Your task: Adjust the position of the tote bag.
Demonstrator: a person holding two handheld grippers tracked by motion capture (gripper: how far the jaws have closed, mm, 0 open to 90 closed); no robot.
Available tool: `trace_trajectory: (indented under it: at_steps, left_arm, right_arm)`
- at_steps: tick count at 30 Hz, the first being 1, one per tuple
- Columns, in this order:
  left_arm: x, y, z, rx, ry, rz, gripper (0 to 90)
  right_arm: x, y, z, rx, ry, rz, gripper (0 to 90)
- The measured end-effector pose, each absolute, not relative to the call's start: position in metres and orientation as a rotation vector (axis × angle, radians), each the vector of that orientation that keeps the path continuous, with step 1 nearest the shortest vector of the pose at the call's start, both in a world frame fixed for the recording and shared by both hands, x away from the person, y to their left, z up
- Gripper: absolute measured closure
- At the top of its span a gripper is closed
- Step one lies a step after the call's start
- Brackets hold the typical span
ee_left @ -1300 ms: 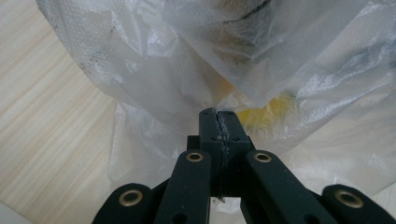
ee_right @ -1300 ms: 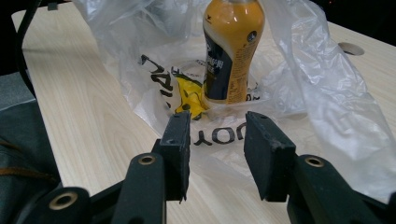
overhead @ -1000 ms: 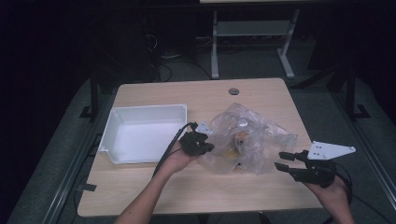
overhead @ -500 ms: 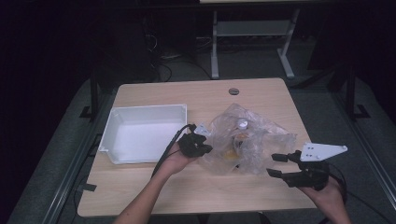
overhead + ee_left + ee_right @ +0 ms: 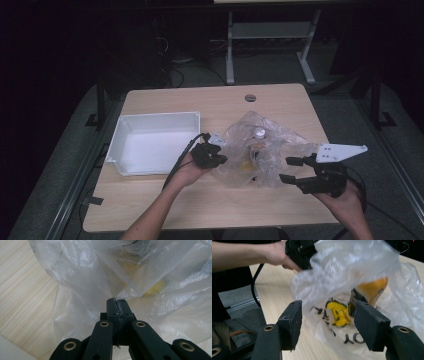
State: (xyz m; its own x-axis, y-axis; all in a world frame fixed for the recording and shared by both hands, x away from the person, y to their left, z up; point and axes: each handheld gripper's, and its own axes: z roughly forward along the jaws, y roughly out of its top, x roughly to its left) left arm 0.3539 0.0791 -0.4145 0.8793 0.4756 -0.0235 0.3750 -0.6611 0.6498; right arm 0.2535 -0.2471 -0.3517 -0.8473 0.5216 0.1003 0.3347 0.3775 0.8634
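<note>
A crumpled clear plastic bag (image 5: 270, 152) lies on the wooden table (image 5: 165, 205) and holds a white-capped bottle (image 5: 259, 134) and yellow items (image 5: 337, 312). My left gripper (image 5: 216, 156) is shut on the bag's left edge. In the left gripper view its jaws pinch a fold of the film (image 5: 117, 301) and the bag (image 5: 140, 272) bulges beyond them. My right gripper (image 5: 292, 170) hovers just right of the bag. Its jaws have just been opening and nothing is between them. In the right gripper view the right gripper (image 5: 328, 306) faces the bag (image 5: 352, 267) and an orange-yellow container (image 5: 372, 290).
An empty white tray (image 5: 125, 135) sits left of the bag, close to the left hand. A round cable hole (image 5: 250, 97) lies near the table's far edge. The left gripper's cable (image 5: 180, 157) trails over the tray's corner. Dark floor and a metal frame (image 5: 270, 30) lie beyond.
The right gripper has risen a little beside the bag, and its jaws stand wider apart. The left gripper keeps its hold on the bag and has not moved.
</note>
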Motion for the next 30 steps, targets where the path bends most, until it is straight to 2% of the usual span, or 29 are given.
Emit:
trace_trajectory:
  at_steps: [6,9,18,20,23,30]
  left_arm:
    - [0.354,0.079,-0.413,2.363,0.611,0.199,89.8]
    - [0.354,0.08,-0.413,2.359,0.609,0.202,89.8]
    - [0.354,0.084,-0.411,2.349,0.608,0.191,89.7]
    - [0.355,0.086,-0.409,2.35,0.603,0.197,87.9]
    - [0.354,0.09,-0.405,2.339,0.606,0.192,82.9]
    - [0.351,0.098,-0.384,2.308,0.592,0.192,71.4]
  right_arm:
    - [0.263,-0.234,-0.34,0.774,2.454,1.436,40.5]
    - [0.269,-0.227,-0.342,0.782,2.468,1.405,46.3]
    - [0.28,-0.215,-0.35,0.778,2.482,1.413,80.0]
    - [0.281,-0.212,-0.351,0.763,2.487,1.411,85.1]
    - [0.282,-0.208,-0.353,0.747,2.49,1.395,88.1]
    - [0.284,-0.201,-0.357,0.738,2.496,1.368,88.8]
